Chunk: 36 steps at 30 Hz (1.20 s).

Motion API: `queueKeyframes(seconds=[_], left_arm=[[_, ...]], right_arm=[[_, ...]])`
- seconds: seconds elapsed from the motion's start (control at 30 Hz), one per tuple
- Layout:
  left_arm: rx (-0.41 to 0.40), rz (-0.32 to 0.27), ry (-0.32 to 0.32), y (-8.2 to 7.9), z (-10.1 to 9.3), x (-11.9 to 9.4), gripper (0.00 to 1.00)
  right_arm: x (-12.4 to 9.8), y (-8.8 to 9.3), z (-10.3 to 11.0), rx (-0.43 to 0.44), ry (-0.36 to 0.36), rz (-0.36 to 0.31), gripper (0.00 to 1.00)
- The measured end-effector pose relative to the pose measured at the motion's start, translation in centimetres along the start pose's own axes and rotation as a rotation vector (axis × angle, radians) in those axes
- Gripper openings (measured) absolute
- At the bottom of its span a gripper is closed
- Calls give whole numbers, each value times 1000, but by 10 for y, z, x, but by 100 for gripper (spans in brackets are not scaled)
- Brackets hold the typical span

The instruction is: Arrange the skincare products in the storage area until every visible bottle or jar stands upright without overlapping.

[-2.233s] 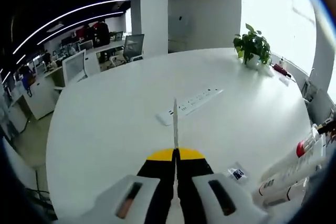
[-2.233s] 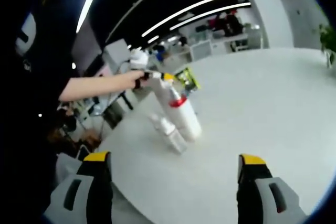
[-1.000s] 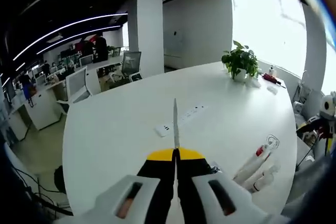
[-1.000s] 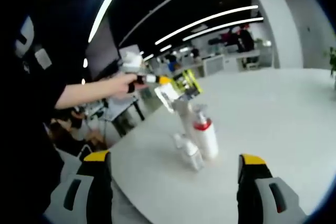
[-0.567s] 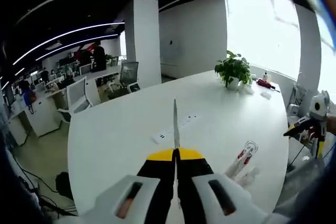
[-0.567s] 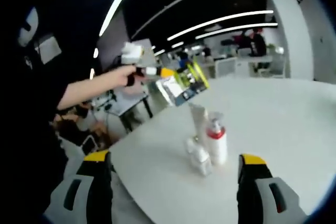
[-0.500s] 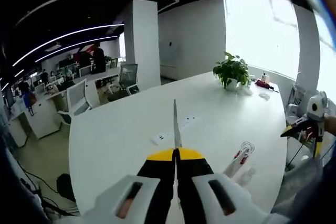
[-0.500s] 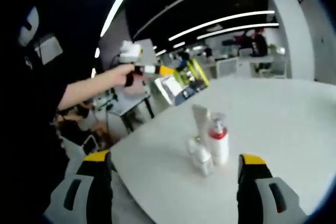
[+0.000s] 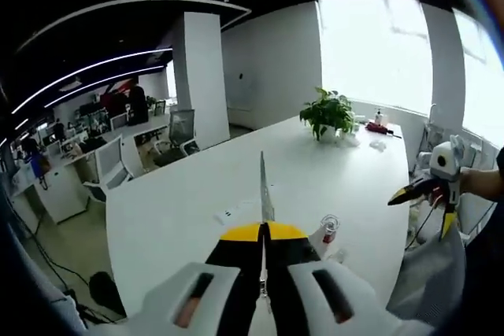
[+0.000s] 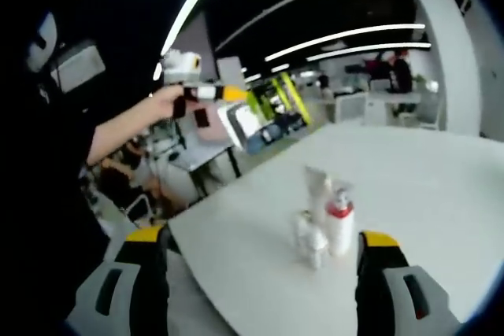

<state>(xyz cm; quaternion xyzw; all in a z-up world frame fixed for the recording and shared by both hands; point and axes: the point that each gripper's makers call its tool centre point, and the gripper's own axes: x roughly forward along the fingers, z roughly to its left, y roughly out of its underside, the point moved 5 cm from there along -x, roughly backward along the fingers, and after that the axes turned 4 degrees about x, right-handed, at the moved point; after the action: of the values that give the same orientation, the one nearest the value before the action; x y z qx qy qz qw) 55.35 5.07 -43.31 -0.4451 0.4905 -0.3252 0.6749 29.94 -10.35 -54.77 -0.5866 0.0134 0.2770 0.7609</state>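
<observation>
- The left gripper [image 9: 263, 230] has its fingers pressed together on a thin flat sheet or sachet [image 9: 263, 186], seen edge-on as a pale sliver in its own view; what it is cannot be read there.
- In the right gripper view that gripper [image 10: 206, 93] is held up in the air at the end of a bare arm [image 10: 126, 127], with a small pale packet [image 10: 236, 123] hanging from its tip; the print on it is blurred.
- The right gripper [image 10: 264, 257] has its fingers spread wide, nothing between them.
- The skincare products stand in a tight cluster near the edge of the white surface [image 10: 425, 186]: a pump bottle with a red collar [image 10: 339, 230], a pale tube [image 10: 317, 186] behind it, and small clear bottles [image 10: 309, 240] in front, too small to count surely.
- In the left gripper view the cluster [image 9: 324, 235] is partly hidden behind the fingers.
- A potted plant [image 9: 327, 114] sits at the far end of the surface.
</observation>
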Motion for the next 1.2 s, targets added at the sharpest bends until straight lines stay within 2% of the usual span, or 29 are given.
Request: queueKeyframes(seconds=[0.27, 0.53, 0.9, 1.07, 1.2], left_arm=[[6, -15, 28, -7, -27, -24, 5], [13, -21, 73, -12, -48, -41, 5], [38, -29, 148, -9, -79, -65, 5], [39, -41, 197, -8, -94, -76, 5], [47, -45, 249, -8, -107, -88, 5]], right_arm=[[4, -1, 17, -28, -47, 1, 99], [0, 0, 23, -28, -62, 11, 99], [-2, -27, 30, -109, -98, -17, 99], [0, -34, 33, -141, -117, -17, 99], [4, -46, 37, -155, -158, -40, 99]])
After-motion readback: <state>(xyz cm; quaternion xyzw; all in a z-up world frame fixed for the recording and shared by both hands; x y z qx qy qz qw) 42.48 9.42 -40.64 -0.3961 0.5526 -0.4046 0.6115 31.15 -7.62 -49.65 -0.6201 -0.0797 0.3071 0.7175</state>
